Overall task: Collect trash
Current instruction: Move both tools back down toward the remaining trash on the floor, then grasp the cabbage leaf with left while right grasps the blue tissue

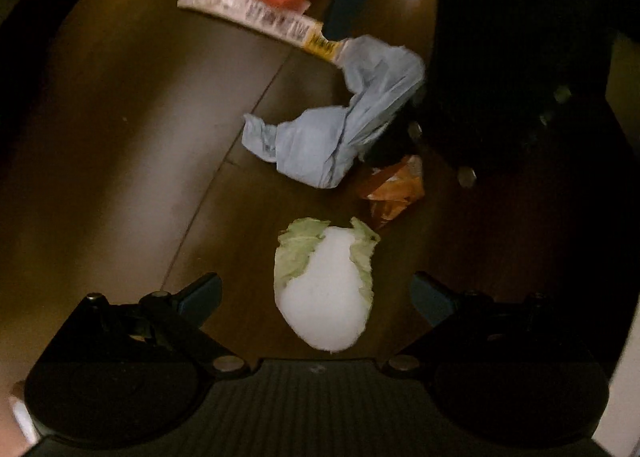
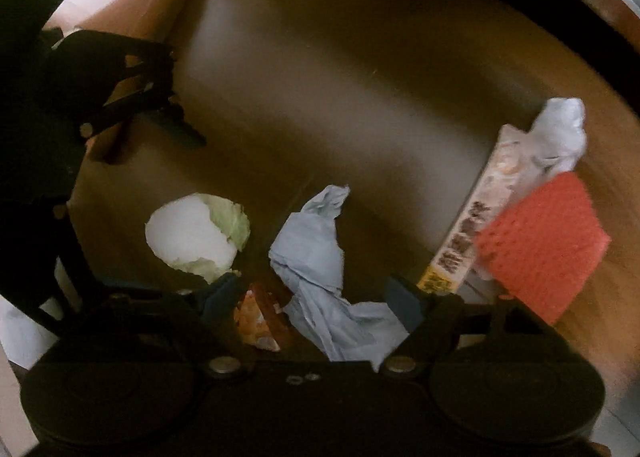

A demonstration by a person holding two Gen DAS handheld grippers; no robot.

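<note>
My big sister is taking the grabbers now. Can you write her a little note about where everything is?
Left gripper: open, holding nothing, its fingers either side of the cabbage leaf.
Right gripper: open, holding nothing, over the crumpled blue paper and the orange wrapper.
Also on the wooden table: a long printed package, a red sponge-like pad lying on it, and a white crumpled wrapper beyond.
Done: nothing looks collected; no bin is in view.
Left: every piece.

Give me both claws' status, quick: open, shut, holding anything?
Left claw: open, empty, straddling the cabbage leaf.
Right claw: open, empty, over the blue paper.
</note>
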